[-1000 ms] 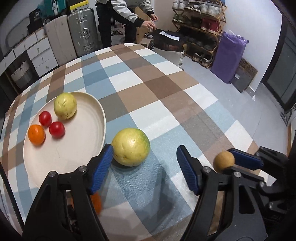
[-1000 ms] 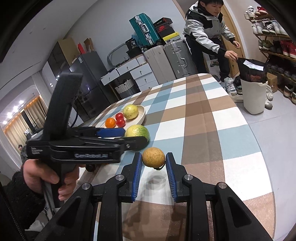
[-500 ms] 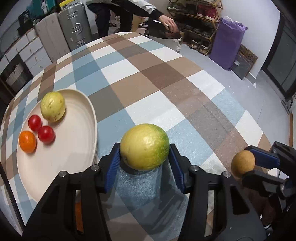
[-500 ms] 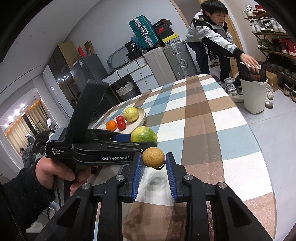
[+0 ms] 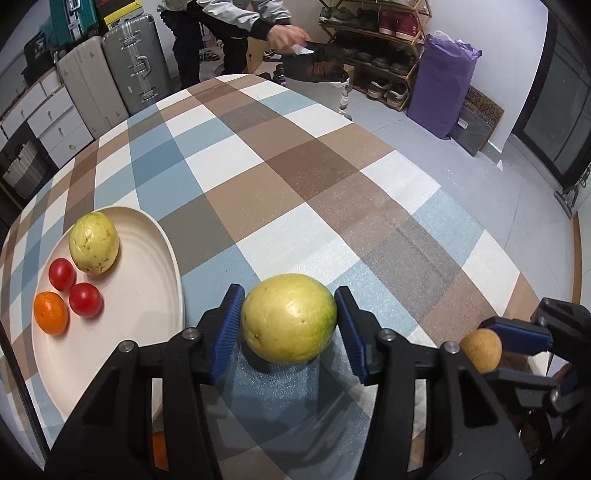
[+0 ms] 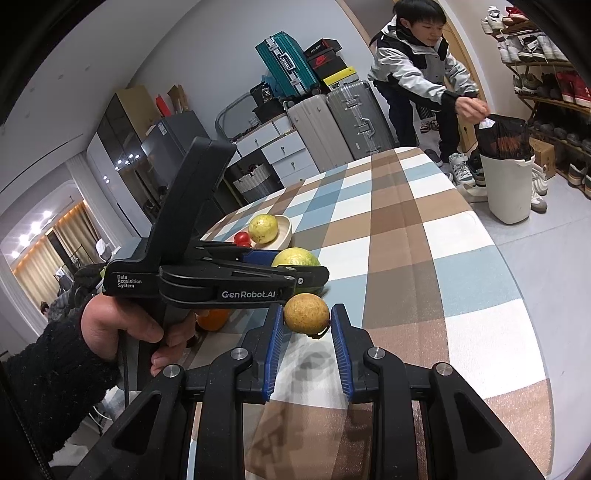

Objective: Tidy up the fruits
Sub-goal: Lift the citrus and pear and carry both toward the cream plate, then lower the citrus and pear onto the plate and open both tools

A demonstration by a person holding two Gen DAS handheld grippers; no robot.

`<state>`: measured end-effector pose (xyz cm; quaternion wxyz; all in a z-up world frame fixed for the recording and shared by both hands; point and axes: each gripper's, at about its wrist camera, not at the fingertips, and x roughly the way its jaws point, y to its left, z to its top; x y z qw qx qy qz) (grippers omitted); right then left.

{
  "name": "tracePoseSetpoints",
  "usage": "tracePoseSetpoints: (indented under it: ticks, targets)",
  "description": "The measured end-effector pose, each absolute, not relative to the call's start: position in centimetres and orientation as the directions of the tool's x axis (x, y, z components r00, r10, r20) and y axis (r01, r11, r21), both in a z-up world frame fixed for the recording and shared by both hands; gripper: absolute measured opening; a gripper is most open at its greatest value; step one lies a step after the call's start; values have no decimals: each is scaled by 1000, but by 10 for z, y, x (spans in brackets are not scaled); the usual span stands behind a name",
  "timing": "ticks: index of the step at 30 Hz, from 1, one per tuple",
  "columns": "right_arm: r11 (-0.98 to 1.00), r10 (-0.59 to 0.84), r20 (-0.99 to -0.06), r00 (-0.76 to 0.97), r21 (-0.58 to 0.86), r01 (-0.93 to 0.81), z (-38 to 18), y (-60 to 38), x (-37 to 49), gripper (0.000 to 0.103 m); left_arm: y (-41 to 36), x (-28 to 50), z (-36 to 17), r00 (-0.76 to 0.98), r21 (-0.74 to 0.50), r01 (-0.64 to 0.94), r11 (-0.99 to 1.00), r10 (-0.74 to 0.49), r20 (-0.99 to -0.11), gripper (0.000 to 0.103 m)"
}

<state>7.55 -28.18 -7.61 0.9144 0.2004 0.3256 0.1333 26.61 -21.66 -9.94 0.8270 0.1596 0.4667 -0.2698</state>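
**Left wrist view: both tools pinching fruit beside the plate**

In the left wrist view we see the left gripper at the bottom centre, its ribbed blue pads pressed against either side of a large yellow-green fruit. The fruit is round, smooth and faintly speckled, greener on its right flank, and it sits over the checked tablecloth, just right of the plate's rim. At the lower right edge of this frame the right gripper shows from the side, pinching a small tan fruit.

In the right wrist view we see that same right gripper at the bottom centre, jaws drawn nearly together on the small tan fruit, a rough, russet-dotted ball held clear of the cloth. Left of it, a hand in a dark knitted sleeve grips the black plastic handle of the left tool.

Further back in the left wrist view, at centre left, lies a shallow cream plate with a raised lip. It holds a pale yellow fruit, two glossy red tomatoes and a small orange.

Beyond the table, at the top of the frame, a person bends towards a white bin.
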Motion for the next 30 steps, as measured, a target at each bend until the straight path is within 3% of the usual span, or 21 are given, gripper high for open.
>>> tracePoseSetpoints:
  ticks: [13, 20, 30]
  targets:
    - [897, 346, -570, 745, 433, -86, -76, -278, 82, 27, -183, 253, -93, 384, -120, 558, 821, -383, -840, 47]
    - [910, 351, -570, 742, 395, -127, -59, -261, 93, 27, -142, 238, -58, 422, -190, 527, 828, -449, -787, 47]
    - [896, 429, -561, 708, 365, -254, -32, -208, 146, 27, -51, 254, -18, 500, -179, 422, 889, -393, -772, 47]
